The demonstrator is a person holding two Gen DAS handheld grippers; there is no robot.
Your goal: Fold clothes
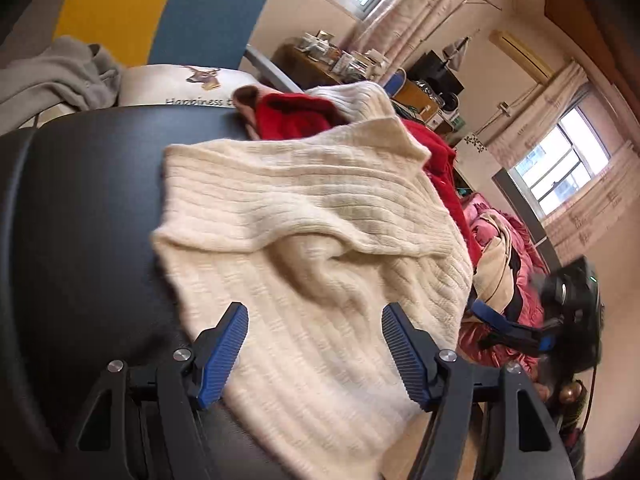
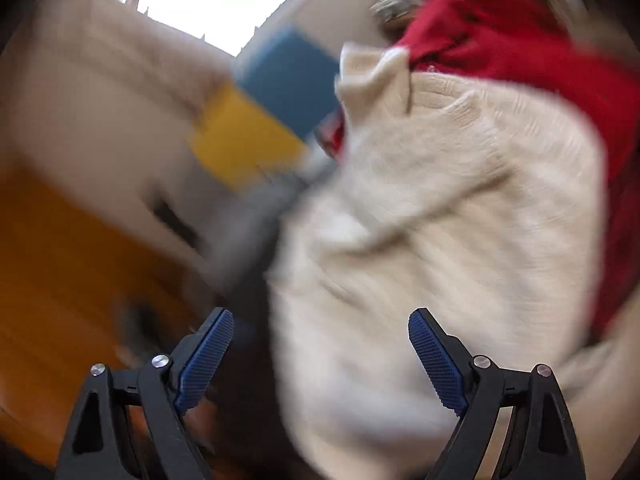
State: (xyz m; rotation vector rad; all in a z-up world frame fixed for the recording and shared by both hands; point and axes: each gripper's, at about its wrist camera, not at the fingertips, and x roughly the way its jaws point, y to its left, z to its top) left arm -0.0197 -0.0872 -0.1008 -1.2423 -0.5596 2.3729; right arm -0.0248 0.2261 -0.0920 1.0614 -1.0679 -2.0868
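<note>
On the black padded surface (image 1: 92, 208) in the left wrist view lies a cream ribbed sweater (image 1: 304, 232), rumpled, its near edge running between the spread fingers of the left gripper (image 1: 314, 354) — wide open, clamping nothing. A red garment (image 1: 298, 114) sits behind it, and the right gripper (image 1: 516, 326) shows at the sweater's far side. From the right wrist, badly blurred, the right gripper (image 2: 320, 360) gapes wide too — the cream sweater (image 2: 432, 216) fills the space ahead, red cloth (image 2: 520, 44) beyond.
</note>
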